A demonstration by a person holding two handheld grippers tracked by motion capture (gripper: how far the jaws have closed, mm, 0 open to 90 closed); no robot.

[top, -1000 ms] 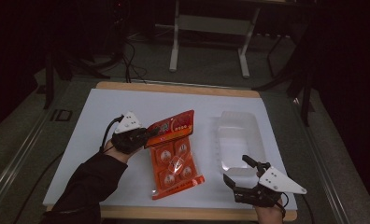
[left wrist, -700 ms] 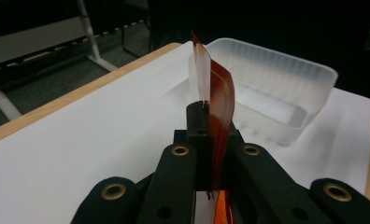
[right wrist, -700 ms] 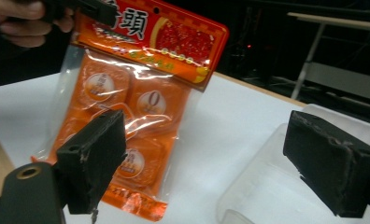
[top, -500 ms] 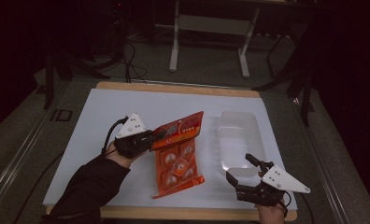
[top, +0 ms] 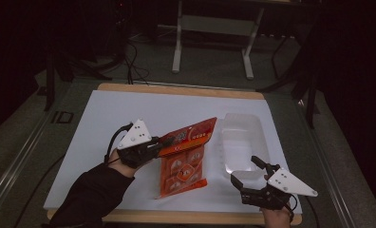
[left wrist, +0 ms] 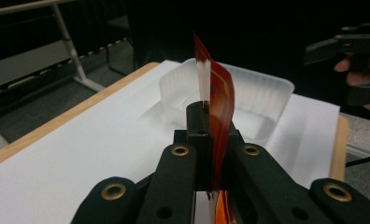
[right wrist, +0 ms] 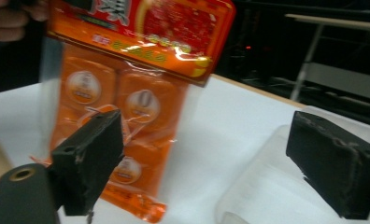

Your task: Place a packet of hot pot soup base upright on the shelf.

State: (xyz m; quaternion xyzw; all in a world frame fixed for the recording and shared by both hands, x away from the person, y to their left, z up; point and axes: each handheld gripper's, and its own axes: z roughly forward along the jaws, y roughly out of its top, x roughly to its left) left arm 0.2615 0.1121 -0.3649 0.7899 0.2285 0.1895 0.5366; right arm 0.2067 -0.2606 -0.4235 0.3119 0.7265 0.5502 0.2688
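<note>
The left gripper (top: 161, 142) was clamped on the red top edge of an orange snack packet (top: 183, 164), its two jaws pressed flat against the thin header card, which stood on edge between them in the left gripper view (left wrist: 219, 107). The packet hung tilted from that grip, its red header raised toward the clear plastic tray (top: 243, 142) and its lower end, with the rows of small orange pouches, resting on or just above the white table sheet (top: 176, 107); which of the two could not be told. The tray sat on the sheet just beside the packet, on the person's right. The right gripper (top: 245, 173) hovered at the tray's near end, its jaws spread wide with nothing between them. In the right gripper view the packet (right wrist: 127, 107) hung beyond the one jaw and the tray's rounded corner (right wrist: 267, 186) lay below the other. The sheet covered a wooden table (top: 176, 89).
</note>
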